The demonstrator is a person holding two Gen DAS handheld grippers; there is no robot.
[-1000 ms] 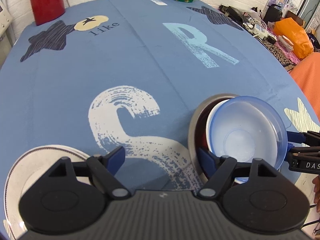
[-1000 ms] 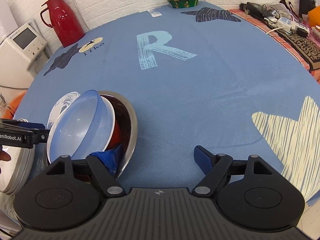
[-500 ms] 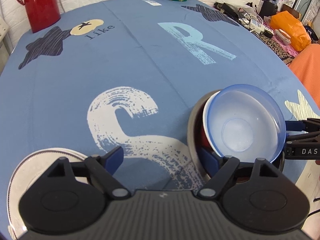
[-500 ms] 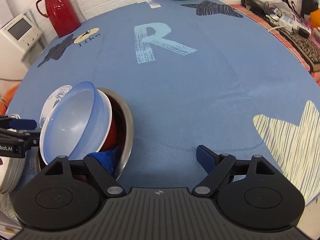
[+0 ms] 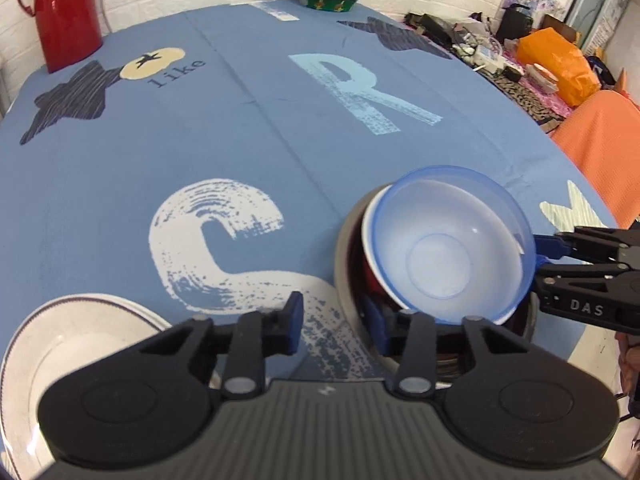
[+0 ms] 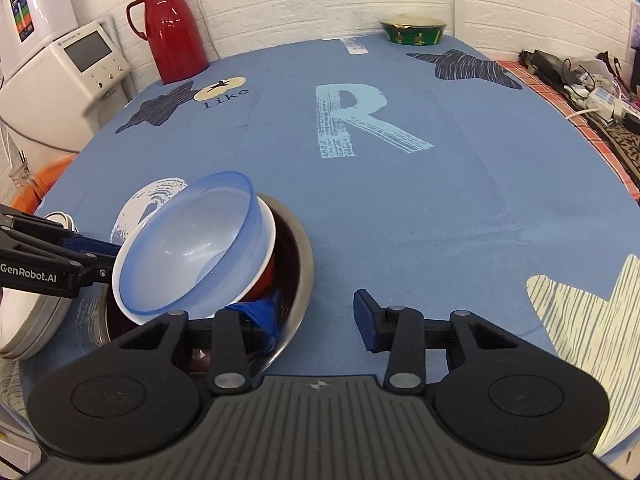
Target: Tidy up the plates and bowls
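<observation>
Two tongs (image 5: 336,320) (image 6: 316,314) of mine gape wide, gripping nothing; since a second ago the translucent blue plastic bowl (image 5: 452,244) has tilted up, leaning in the steel bowl (image 6: 294,280) near the bench's front edge, not yet nested.

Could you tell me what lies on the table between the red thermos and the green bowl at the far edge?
Only bare blue tablecloth separates the red thermos from the green bowl; the right wrist view shows it.
</observation>
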